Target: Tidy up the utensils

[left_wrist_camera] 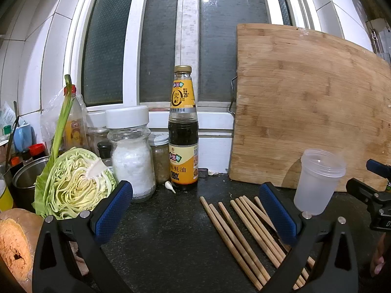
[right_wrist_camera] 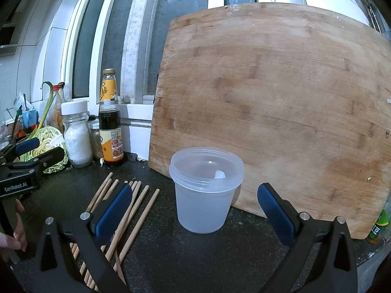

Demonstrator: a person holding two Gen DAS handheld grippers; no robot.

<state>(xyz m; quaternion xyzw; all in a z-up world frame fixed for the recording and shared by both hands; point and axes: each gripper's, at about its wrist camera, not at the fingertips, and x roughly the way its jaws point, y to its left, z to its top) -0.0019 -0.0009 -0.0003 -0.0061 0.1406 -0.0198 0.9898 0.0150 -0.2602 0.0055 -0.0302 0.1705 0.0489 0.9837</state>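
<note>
Both grippers spread wide and empty; no chopstick yet in the cup.

Left wrist view: left gripper (left_wrist_camera: 195, 210) wide apart, holding nothing, above the chopsticks (left_wrist_camera: 244, 234) lying loose on the dark counter (left_wrist_camera: 166, 232); oyster sauce bottle (left_wrist_camera: 183, 131) reads "28%". Right wrist view: right gripper (right_wrist_camera: 195, 210) likewise wide, facing the empty plastic cup (right_wrist_camera: 205, 190), which stands just beside the chopsticks, before the cutting board (right_wrist_camera: 281, 97). Left tool marked "GenRobot.AI". Judged: sorting not begun.

Dark counter (right_wrist_camera: 195, 256): clear plastic cup (right_wrist_camera: 205, 190) upright at centre, just in front of wooden cutting board (right_wrist_camera: 281, 102) leaning at far right. Bamboo chopsticks (right_wrist_camera: 127, 212) loose, near left. Right gripper (right_wrist_camera: 195, 212) w/ jaws wide apart, holding nothing; sauce bottle (right_wrist_camera: 110, 122) & salt jar (right_wrist_camera: 77, 134) far left.
</note>
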